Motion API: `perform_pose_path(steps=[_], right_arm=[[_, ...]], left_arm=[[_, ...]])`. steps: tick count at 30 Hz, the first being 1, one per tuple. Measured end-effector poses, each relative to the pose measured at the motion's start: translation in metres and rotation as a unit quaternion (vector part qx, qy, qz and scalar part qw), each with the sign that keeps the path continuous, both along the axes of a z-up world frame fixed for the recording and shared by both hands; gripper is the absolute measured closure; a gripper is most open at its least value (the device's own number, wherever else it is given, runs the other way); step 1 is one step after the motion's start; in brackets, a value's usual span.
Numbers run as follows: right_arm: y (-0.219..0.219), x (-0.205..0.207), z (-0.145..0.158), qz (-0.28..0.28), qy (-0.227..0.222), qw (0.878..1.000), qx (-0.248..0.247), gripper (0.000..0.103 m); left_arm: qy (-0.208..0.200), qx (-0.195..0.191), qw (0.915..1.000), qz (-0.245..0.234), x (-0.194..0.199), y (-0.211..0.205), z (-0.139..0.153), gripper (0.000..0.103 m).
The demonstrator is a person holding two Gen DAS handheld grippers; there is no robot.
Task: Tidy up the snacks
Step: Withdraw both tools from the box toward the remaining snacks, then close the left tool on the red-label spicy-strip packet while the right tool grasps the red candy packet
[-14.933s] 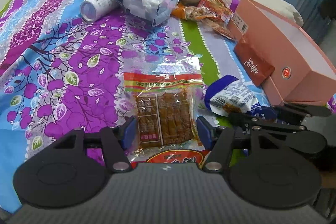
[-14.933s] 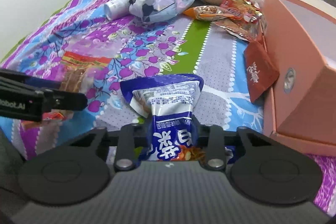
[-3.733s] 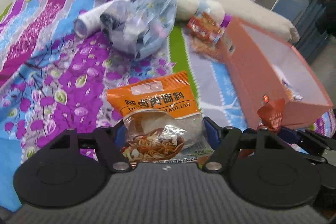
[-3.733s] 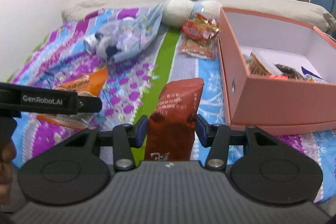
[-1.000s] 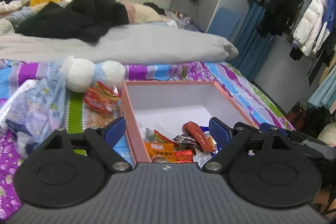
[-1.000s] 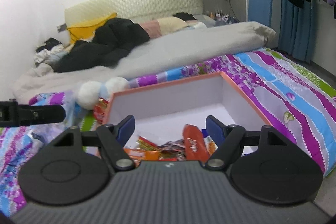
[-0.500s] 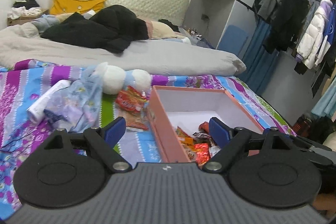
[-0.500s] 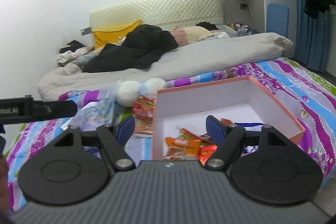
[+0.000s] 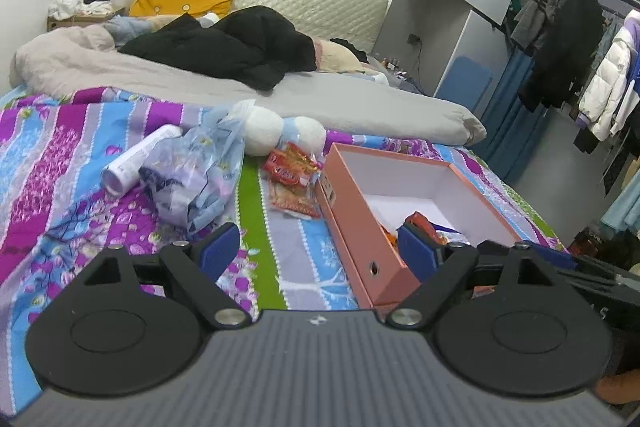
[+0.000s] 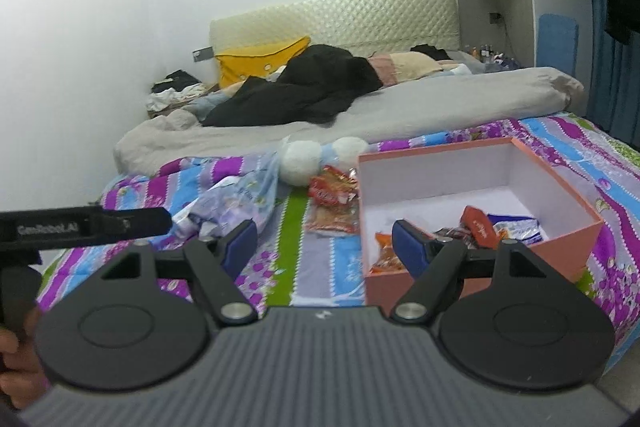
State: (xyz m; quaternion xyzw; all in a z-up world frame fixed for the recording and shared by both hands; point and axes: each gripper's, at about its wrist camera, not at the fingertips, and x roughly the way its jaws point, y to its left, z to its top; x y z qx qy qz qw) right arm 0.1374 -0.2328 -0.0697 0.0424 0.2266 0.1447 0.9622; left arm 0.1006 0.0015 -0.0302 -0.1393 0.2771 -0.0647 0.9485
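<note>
An open pink box (image 9: pixel 360 223) (image 10: pixel 560 239) lies on the patterned bedspread with several snack packets (image 10: pixel 476 223) (image 9: pixel 420 223) inside at its near end. Red snack packets (image 9: pixel 290 167) (image 10: pixel 332 191) lie on the bed beside the box's far left corner, with an orange-brown packet (image 9: pixel 294 203) (image 10: pixel 332 219) just in front of them. My left gripper (image 9: pixel 318 253) is open and empty, held back above the bed near the box's front corner. My right gripper (image 10: pixel 324 243) is open and empty, also held back from the box.
A crumpled clear plastic bag (image 9: pixel 196 171) (image 10: pixel 236 203) and a white tube (image 9: pixel 136 159) lie left of the snacks. A white and blue plush toy (image 9: pixel 280 131) (image 10: pixel 316 155) sits behind them. A grey duvet (image 9: pixel 200 83) with black clothes lies further back. The left gripper's arm (image 10: pixel 80 223) shows at left.
Both grippers have pulled back and away from the box, still open and empty; more of the bed and room shows now.
</note>
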Motion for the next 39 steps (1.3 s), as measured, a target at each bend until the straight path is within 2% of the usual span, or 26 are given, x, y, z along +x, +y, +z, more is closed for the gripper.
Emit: perform_pose_path(steps=[12, 18, 22, 27, 31, 39], right_arm=[[0.014, -0.021, -0.021, 0.018, 0.016, 1.000, -0.013, 0.027], [0.015, -0.017, -0.033, 0.020, 0.025, 0.999, -0.022, 0.027], [0.014, -0.004, -0.039, 0.029, 0.026, 0.999, -0.034, 0.028], [0.016, 0.023, -0.048, 0.045, 0.039, 0.997, -0.055, 0.036], [0.022, 0.045, -0.053, 0.058, 0.045, 0.994, -0.075, 0.037], [0.043, 0.109, -0.068, 0.103, 0.054, 0.985, -0.124, 0.040]], left_arm=[[0.014, -0.006, 0.9999, 0.005, -0.027, 0.001, -0.026, 0.014], [0.031, -0.020, 0.9993, 0.008, -0.023, 0.009, -0.047, 0.014], [0.041, -0.041, 0.9983, 0.010, -0.008, 0.017, -0.062, 0.015], [0.049, -0.065, 0.9966, 0.011, 0.021, 0.025, -0.084, 0.015], [0.058, -0.082, 0.9950, 0.005, 0.050, 0.027, -0.105, 0.016], [0.071, -0.112, 0.9911, -0.011, 0.113, 0.031, -0.146, 0.021]])
